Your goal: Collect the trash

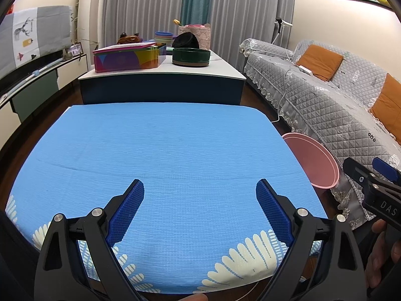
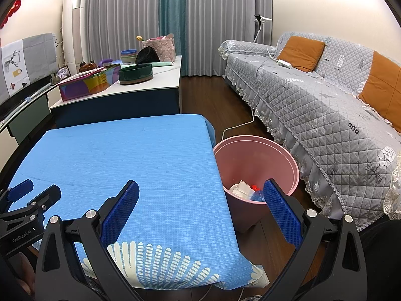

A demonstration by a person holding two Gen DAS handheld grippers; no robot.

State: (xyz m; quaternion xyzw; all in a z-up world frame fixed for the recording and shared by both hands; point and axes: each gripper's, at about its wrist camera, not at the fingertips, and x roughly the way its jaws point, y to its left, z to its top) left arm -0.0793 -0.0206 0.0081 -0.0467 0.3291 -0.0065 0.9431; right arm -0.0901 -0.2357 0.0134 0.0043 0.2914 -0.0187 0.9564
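A pink trash bin point(image 2: 255, 158) stands on the floor right of the blue-clothed table point(image 2: 125, 155). Trash point(image 2: 246, 189) lies inside it: white paper, a red bit and a crumpled plastic bottle. The bin's rim also shows in the left wrist view point(image 1: 313, 160). My left gripper point(image 1: 200, 188) is open and empty above the table's near half. My right gripper point(image 2: 201, 189) is open and empty, over the table's right edge, its right finger in front of the bin. Each gripper shows at the other view's edge.
A grey quilted sofa point(image 2: 325, 105) with orange cushions runs along the right. A white cable point(image 2: 240, 123) lies on the wood floor by the bin. Behind stands a second table point(image 1: 163, 75) with a colourful box point(image 1: 127, 57), a dark green round container point(image 1: 191, 56) and bowls.
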